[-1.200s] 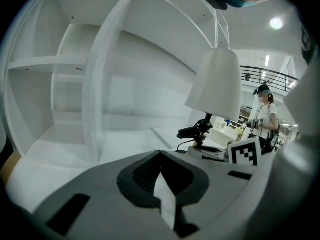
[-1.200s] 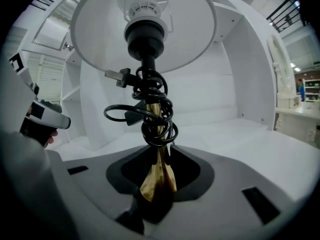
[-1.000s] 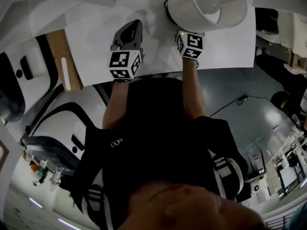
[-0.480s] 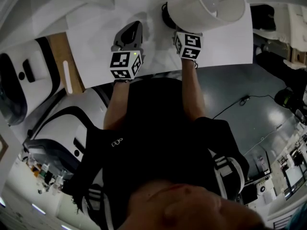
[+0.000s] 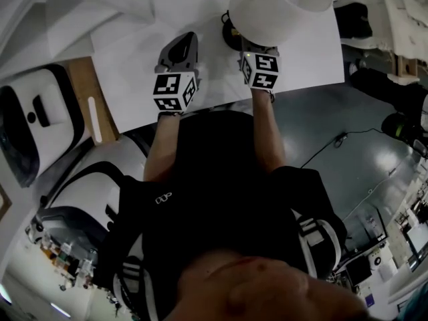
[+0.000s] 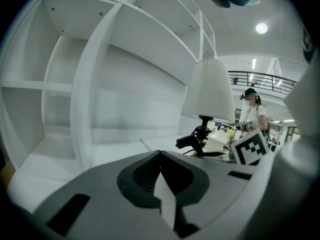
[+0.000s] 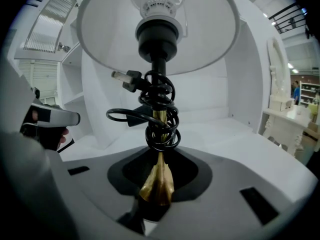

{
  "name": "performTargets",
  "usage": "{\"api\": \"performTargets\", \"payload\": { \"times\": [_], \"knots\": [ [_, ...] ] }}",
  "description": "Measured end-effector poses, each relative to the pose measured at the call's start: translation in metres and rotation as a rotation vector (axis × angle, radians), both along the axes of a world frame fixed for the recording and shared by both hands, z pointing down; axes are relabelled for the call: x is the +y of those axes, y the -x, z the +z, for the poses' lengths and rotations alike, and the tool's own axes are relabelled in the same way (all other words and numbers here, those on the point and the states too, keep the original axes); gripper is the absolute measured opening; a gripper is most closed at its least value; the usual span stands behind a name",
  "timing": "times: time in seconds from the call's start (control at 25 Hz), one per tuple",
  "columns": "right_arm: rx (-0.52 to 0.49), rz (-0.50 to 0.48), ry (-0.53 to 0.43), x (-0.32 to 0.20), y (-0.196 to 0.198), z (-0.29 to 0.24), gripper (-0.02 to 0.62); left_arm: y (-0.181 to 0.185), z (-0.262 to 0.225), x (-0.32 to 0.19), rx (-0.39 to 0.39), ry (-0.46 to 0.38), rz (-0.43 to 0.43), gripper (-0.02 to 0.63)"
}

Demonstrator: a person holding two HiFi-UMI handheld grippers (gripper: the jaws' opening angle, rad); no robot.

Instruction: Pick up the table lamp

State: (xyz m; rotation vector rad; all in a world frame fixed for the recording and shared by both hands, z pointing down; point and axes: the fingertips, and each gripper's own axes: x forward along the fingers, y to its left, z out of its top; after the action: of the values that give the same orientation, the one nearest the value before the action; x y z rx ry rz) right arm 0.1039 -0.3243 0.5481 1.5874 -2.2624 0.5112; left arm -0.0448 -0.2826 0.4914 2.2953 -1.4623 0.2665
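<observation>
The table lamp has a white shade (image 5: 281,9), a brass stem (image 7: 159,119) and a black cord (image 7: 160,101) coiled round the stem. My right gripper (image 5: 251,45) (image 7: 157,186) is shut on the flared lower end of the stem, its jaws still closing, and holds the lamp upright off the white table (image 5: 134,59). In the left gripper view the lamp (image 6: 207,96) hangs to the right. My left gripper (image 5: 179,51) (image 6: 161,156) hovers beside it to the left, jaws together with nothing in them.
A white curved shelf unit (image 6: 85,84) stands behind the table. White moulded furniture (image 5: 40,119) lies on the floor at left, a cable (image 5: 334,142) at right. A person (image 6: 252,114) stands in the far background.
The right gripper has risen with the lamp; the shade has moved toward the top of the head view. The left gripper has lifted slightly.
</observation>
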Motion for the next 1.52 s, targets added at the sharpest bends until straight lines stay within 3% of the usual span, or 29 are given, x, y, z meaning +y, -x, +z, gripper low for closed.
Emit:
{"api": "performTargets", "payload": {
  "times": [0.48, 1.52],
  "knots": [
    [0.035, -0.011, -0.046, 0.022, 0.004, -0.057, 0.106, -0.006, -0.031, 0.0, 0.052, -0.079, 0.038, 0.009],
    [-0.025, -0.044, -0.124, 0.038, 0.003, -0.162, 0.104, -0.029, -0.071, 0.003, 0.136, -0.148, 0.086, 0.009]
  ]
}}
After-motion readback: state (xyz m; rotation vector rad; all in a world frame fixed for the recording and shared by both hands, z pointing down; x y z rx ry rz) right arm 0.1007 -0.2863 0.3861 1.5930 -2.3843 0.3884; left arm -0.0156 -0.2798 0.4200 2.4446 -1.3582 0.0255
